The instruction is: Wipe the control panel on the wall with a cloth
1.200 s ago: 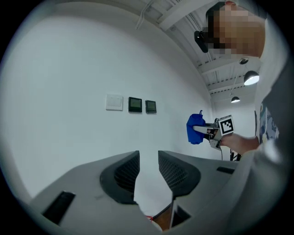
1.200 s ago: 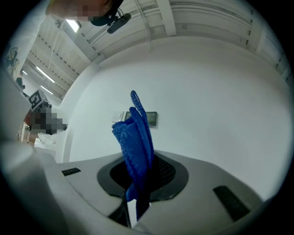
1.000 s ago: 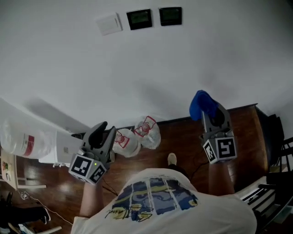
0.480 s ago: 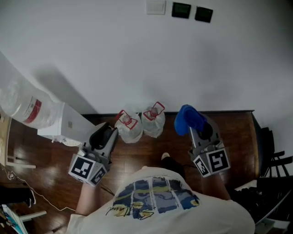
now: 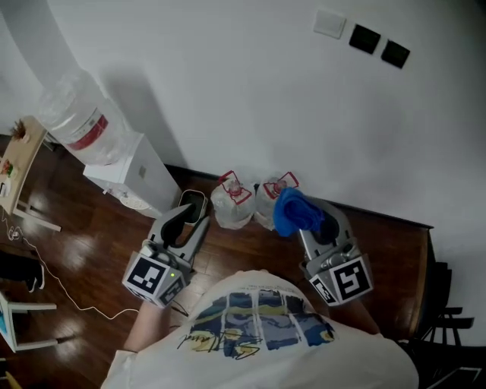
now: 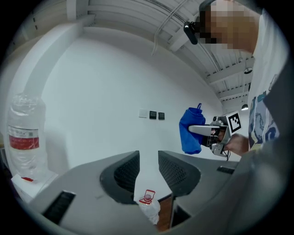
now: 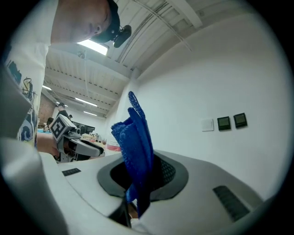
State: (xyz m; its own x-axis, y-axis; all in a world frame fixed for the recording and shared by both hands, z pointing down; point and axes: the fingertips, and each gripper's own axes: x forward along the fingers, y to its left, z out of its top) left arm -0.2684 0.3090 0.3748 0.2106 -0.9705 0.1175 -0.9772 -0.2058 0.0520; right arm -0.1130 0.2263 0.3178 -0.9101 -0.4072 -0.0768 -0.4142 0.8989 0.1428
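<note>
Your right gripper (image 7: 138,181) is clenched on the one cloth (image 7: 135,137). The blue cloth stands up out of the closed jaws in a loose fold, held in the air in front of you and clear of the wall (image 5: 250,99).

Your left gripper (image 6: 148,170) is released, with its jaws apart and nothing between them. Through the gap you only see a jug far off on the floor (image 5: 99,251). You hold both grippers side by side, near each other but not touching, the left one slightly lower in the head view.

Past the grippers, two jugs (image 5: 231,201) (image 5: 271,196) stand on the floor, touching each other and set against the foot of the wall. Each is clear plastic with a red and white top; you cannot tell what is in them. To their left a white dispenser (image 5: 140,178) stands at the wall and carries a third jug (image 5: 80,121), clear with a red label, tipped neck down into its top.

High on the wall, well apart from the cloth, are two dark panels (image 5: 364,38) (image 5: 395,53) just beside each other. One white switch plate (image 5: 329,23) sits next to them.

At the far left a wooden table (image 5: 19,163) shows, and a white cable (image 5: 53,296) trails over the floor.
</note>
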